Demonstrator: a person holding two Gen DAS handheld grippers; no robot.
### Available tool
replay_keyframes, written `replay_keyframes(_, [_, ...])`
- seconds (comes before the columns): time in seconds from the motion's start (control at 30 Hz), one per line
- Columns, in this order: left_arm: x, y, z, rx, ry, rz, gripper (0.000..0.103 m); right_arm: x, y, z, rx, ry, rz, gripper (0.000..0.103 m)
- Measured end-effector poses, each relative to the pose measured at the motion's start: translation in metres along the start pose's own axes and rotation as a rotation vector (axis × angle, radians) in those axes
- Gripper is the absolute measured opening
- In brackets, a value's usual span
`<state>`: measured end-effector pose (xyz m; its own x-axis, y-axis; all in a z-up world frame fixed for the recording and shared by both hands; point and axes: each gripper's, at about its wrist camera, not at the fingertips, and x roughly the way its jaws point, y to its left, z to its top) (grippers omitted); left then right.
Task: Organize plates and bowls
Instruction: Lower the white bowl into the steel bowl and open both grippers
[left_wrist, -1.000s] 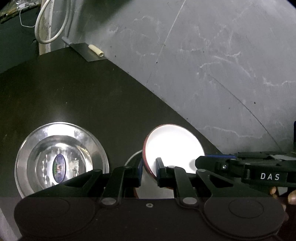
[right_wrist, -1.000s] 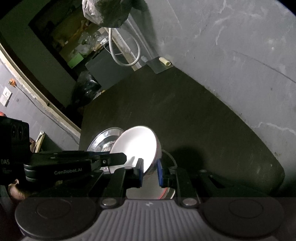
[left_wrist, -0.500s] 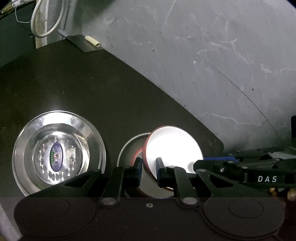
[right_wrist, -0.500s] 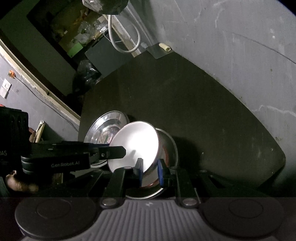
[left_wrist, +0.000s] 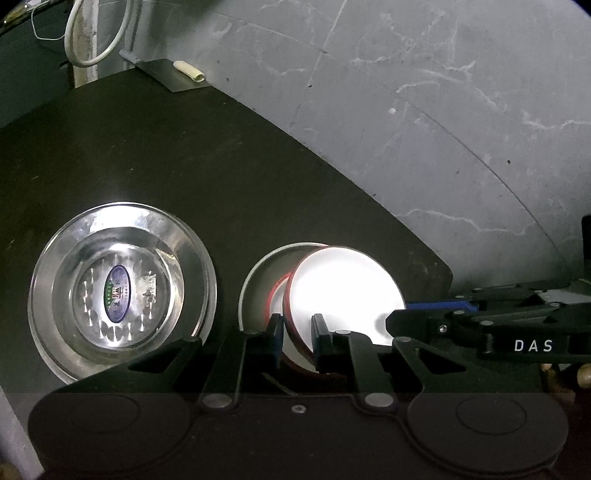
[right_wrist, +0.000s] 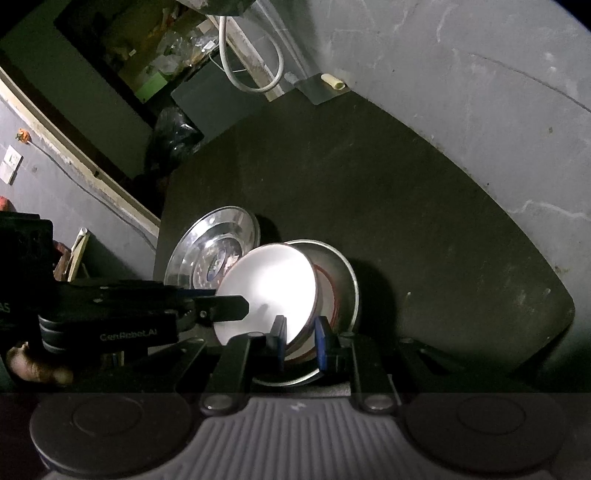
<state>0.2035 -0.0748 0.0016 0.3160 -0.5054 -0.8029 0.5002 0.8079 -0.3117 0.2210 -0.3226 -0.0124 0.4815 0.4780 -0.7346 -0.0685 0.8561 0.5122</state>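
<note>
Both grippers are gripping one white bowl (left_wrist: 343, 291) with a red outer wall, each pinching its rim from an opposite side. The left gripper (left_wrist: 297, 339) is holding the near rim, its blue-padded fingers (left_wrist: 276, 334) closed on the edge, one inside and one outside. The right gripper (right_wrist: 300, 341) is doing the same on its side, its fingers (right_wrist: 322, 343) clamping the rim. In the left wrist view the right gripper is reaching in from the right, marked "DAS"; in the right wrist view the left gripper is reaching in from the left.

The white bowl is tilting, its bright inside facing the cameras, and is sitting partly within a steel bowl (left_wrist: 258, 280) that is resting on the dark bench (left_wrist: 184, 155). A second red-rimmed bowl (left_wrist: 275, 295) is showing inside the steel bowl, under the tilted one. Whether the tilted bowl is touching it cannot be told.

Just beside the steel bowl, toward the bench's left edge, a steel plate (left_wrist: 122, 291) is lying flat with a smaller steel dish and an oval label at its centre. At the bench's far corner a flat metal piece (left_wrist: 173, 75) is lying with a small pale roll (left_wrist: 189, 70) on it. A grey wall (left_wrist: 424, 110) is running along the bench's far right edge.
</note>
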Motion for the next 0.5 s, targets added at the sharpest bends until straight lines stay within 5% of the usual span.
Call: replay_keyframes(0.5, [0.0025,0.0011,-0.0029,-0.015,0.026,0.013,0.016,0.0076,0.0008,0.0022,-0.009,0.030,0.002,0.019])
